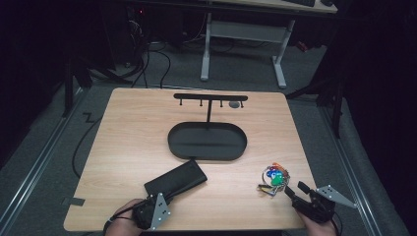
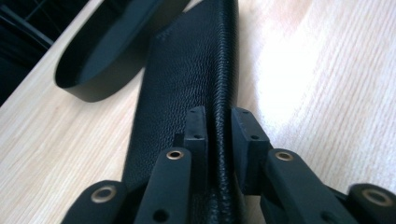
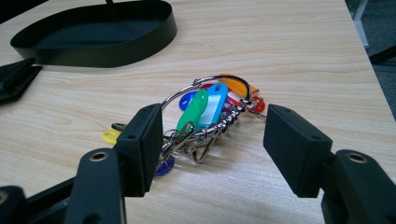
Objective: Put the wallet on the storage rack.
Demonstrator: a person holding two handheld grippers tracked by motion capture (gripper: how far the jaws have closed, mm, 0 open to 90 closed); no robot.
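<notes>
My left tool (image 2: 217, 126) pinches the black leather wallet (image 2: 187, 70) beside the empty oval tray (image 1: 207, 141); my right tool (image 3: 212, 140) gapes wide around the key-tag bunch (image 3: 205, 116).

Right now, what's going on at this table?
A person works with two tools at a wooden table. The left hand-held gripper is shut on the edge of a black leather wallet lying near the black oval tray of a key stand. The right hand-held gripper is open, its jaws either side of a bunch of colourful key tags on a metal ring, which lies on the table, not yet gripped.
</notes>
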